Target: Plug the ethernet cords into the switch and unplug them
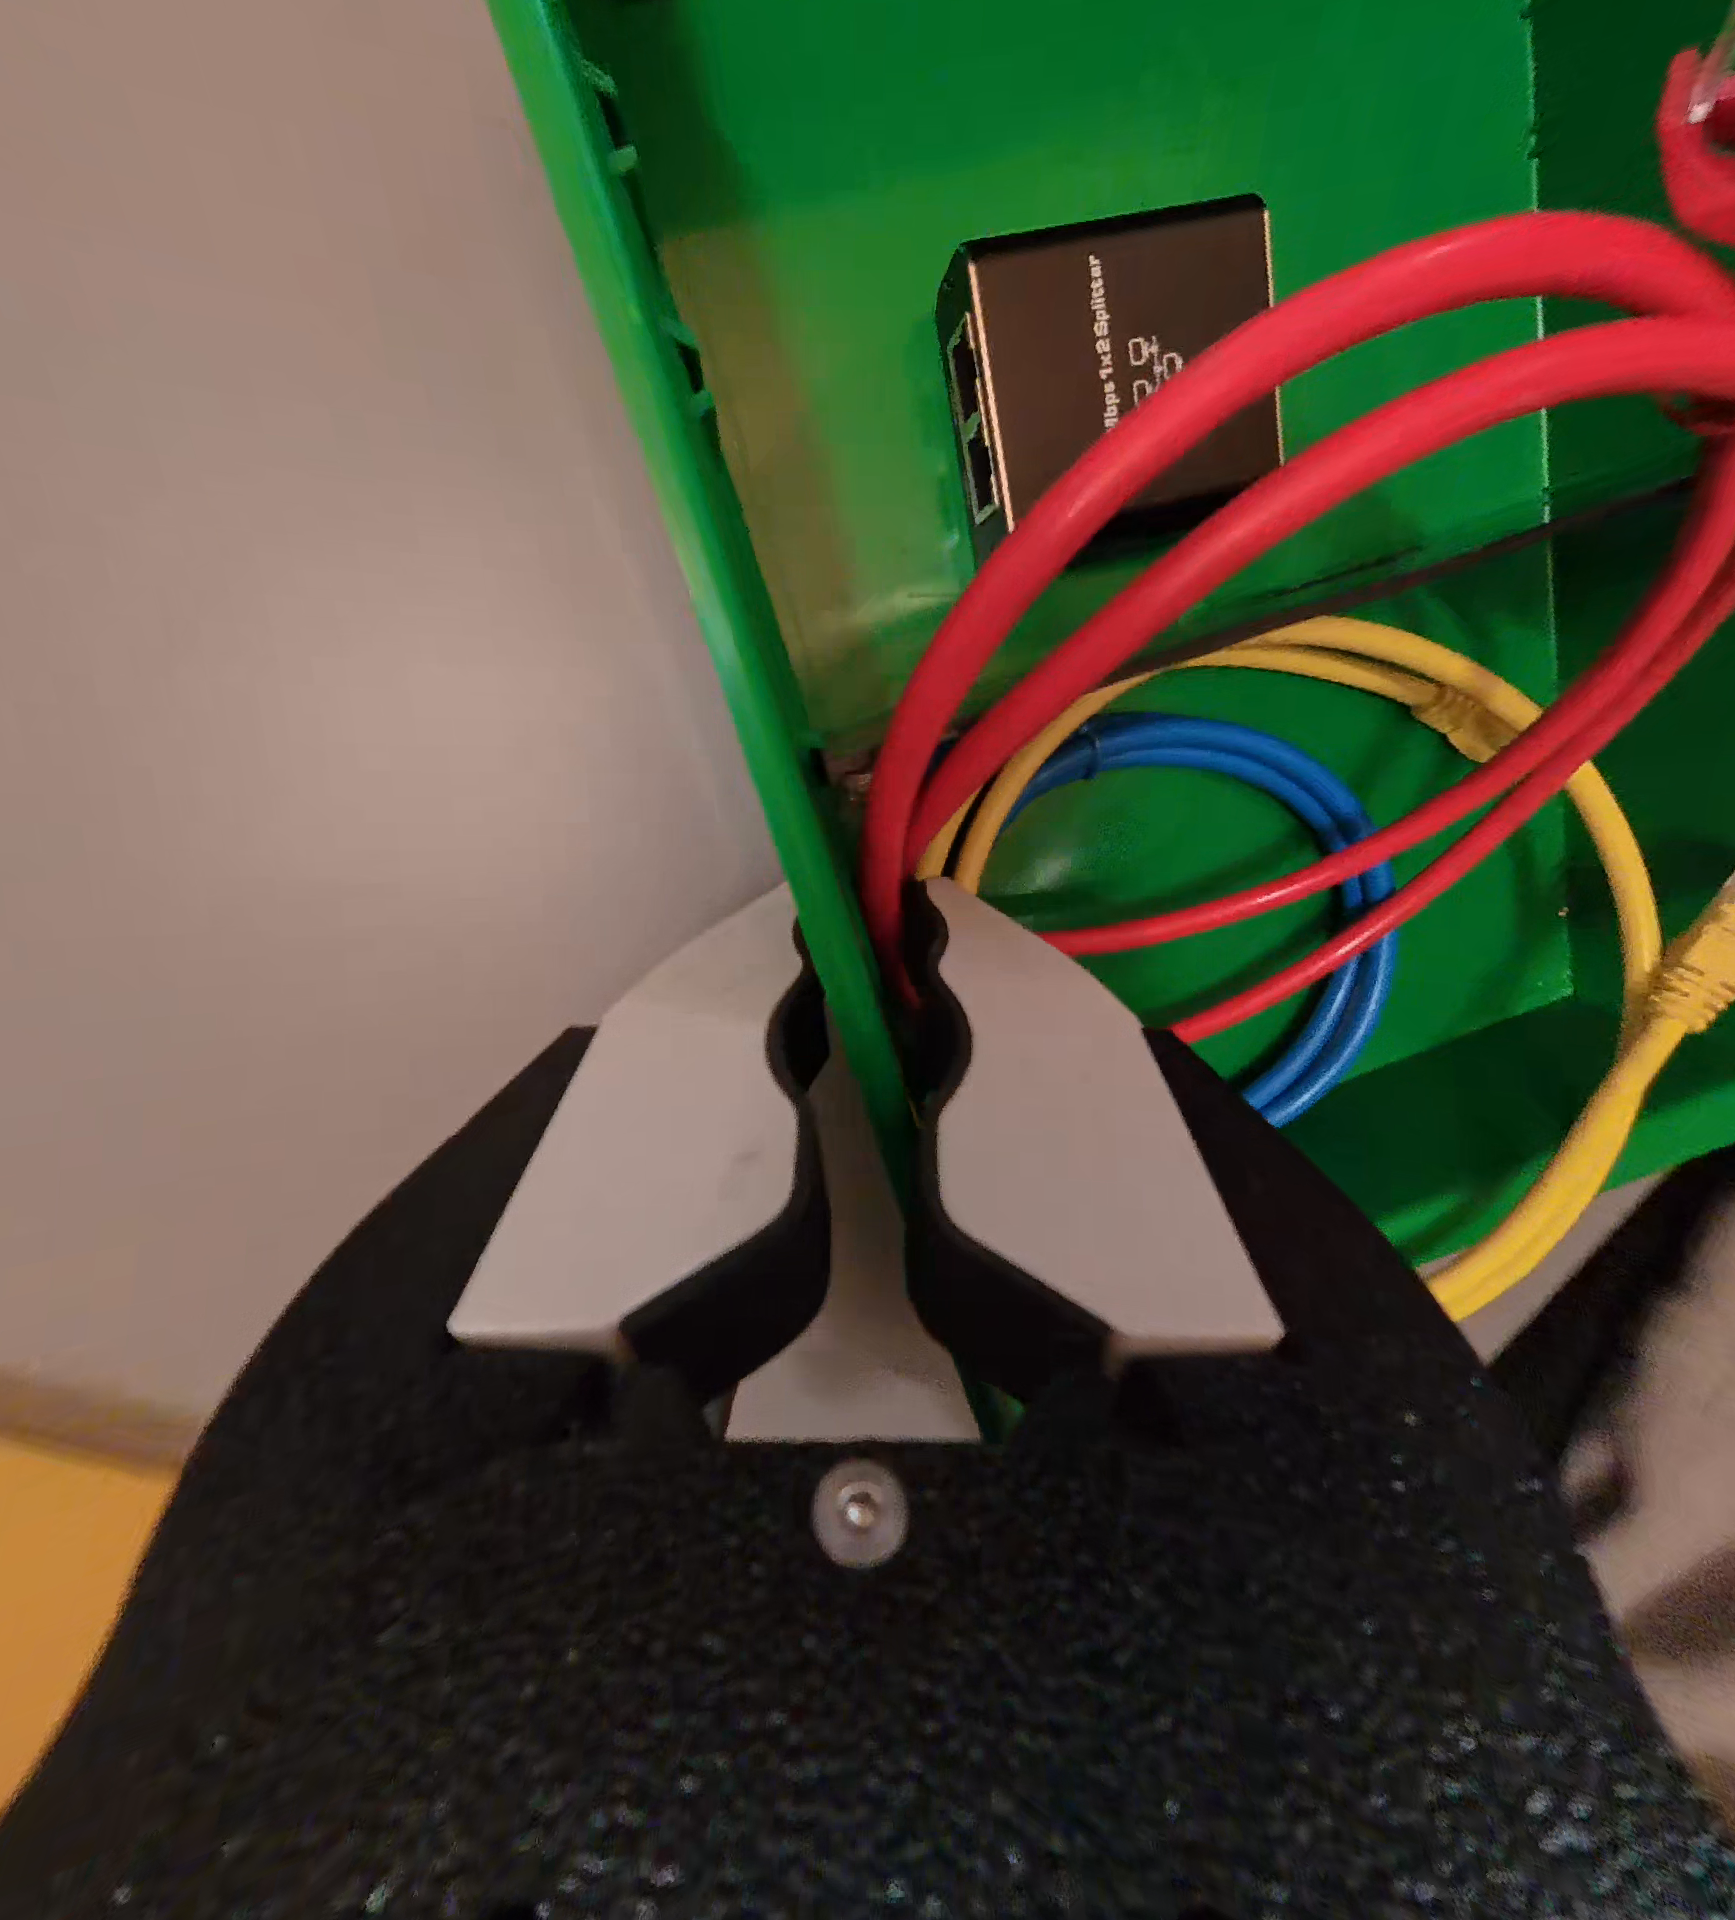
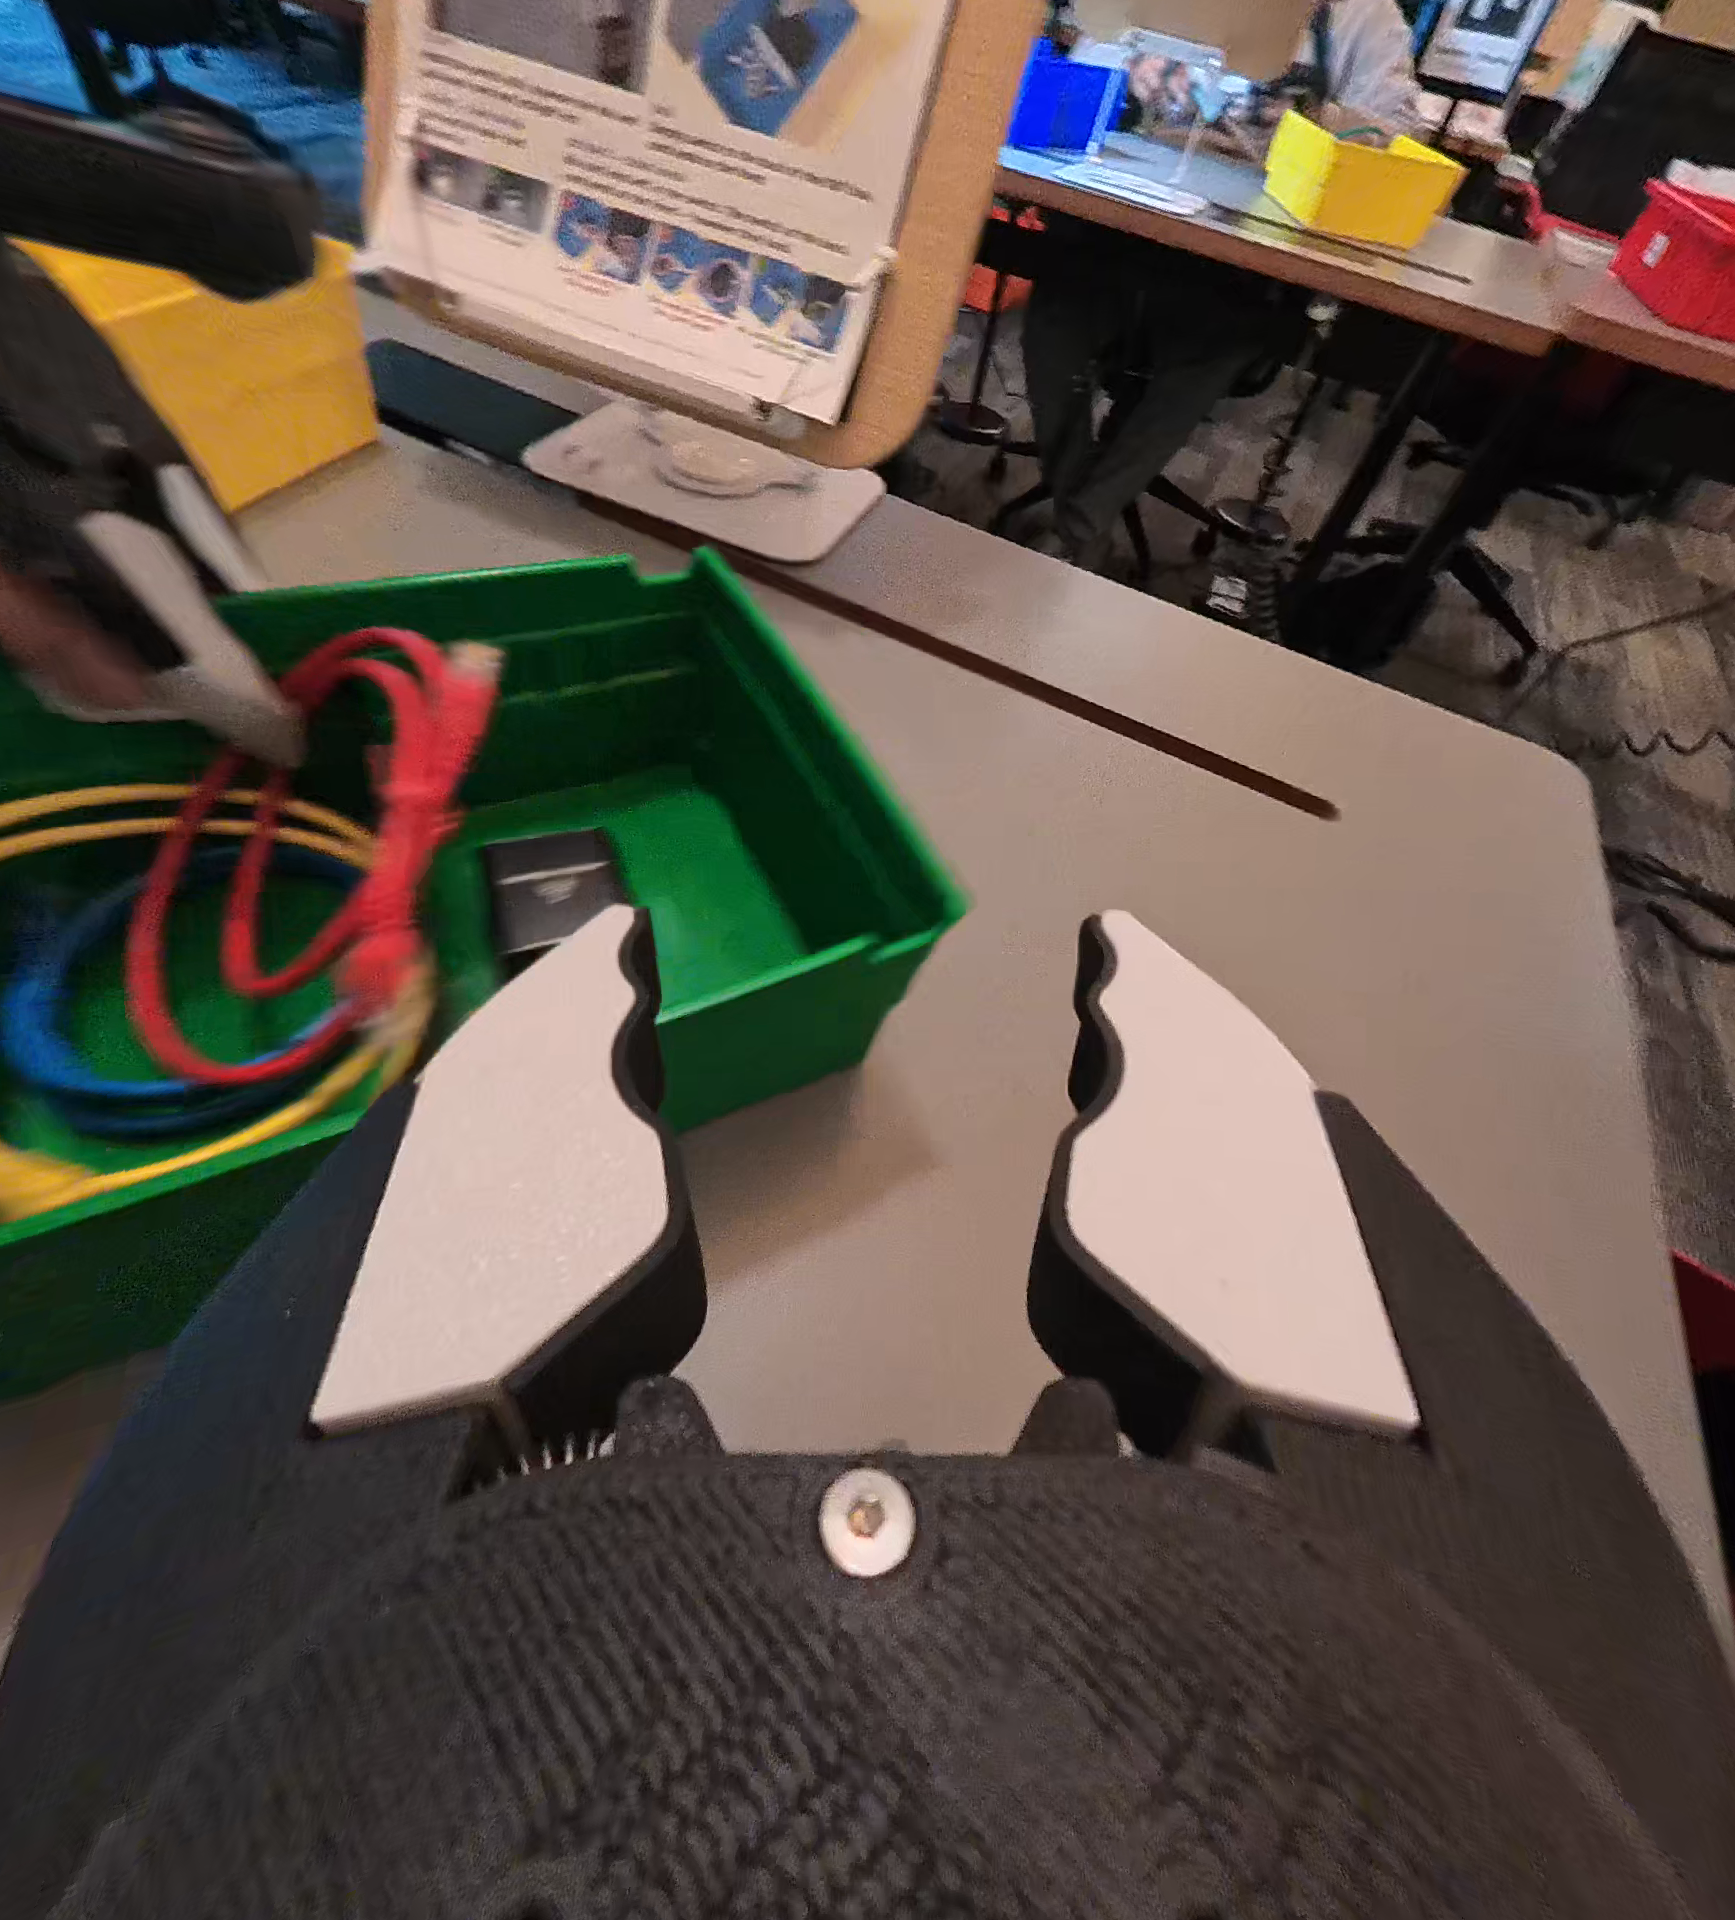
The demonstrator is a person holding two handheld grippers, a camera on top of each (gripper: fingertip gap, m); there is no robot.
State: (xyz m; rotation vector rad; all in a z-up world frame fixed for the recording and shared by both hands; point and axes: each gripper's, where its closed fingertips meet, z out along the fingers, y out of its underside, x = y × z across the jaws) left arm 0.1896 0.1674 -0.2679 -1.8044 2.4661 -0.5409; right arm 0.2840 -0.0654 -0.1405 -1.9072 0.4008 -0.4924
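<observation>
A green bin (image 1: 842,104) (image 2: 790,1029) holds a small black switch (image 1: 1123,364) (image 2: 551,894) and coiled yellow (image 1: 1621,883) and blue (image 1: 1362,935) ethernet cords. My left gripper (image 1: 863,914) is shut on a loop of the red ethernet cord (image 1: 884,810). The right wrist view shows the left gripper (image 2: 260,727) holding the red cord (image 2: 406,790) raised above the bin, its plugs hanging free. My right gripper (image 2: 863,935) is open and empty over the grey table (image 2: 1258,831), just right of the bin's near corner.
A yellow bin (image 2: 250,364) and a poster on a stand (image 2: 655,187) stand behind the green bin. The table's rounded right edge drops to carpet with cables. Farther tables carry yellow (image 2: 1362,187) and red (image 2: 1725,270) bins; a person sits there. One gripper's finger ends stand about 30 centimeters off the other's.
</observation>
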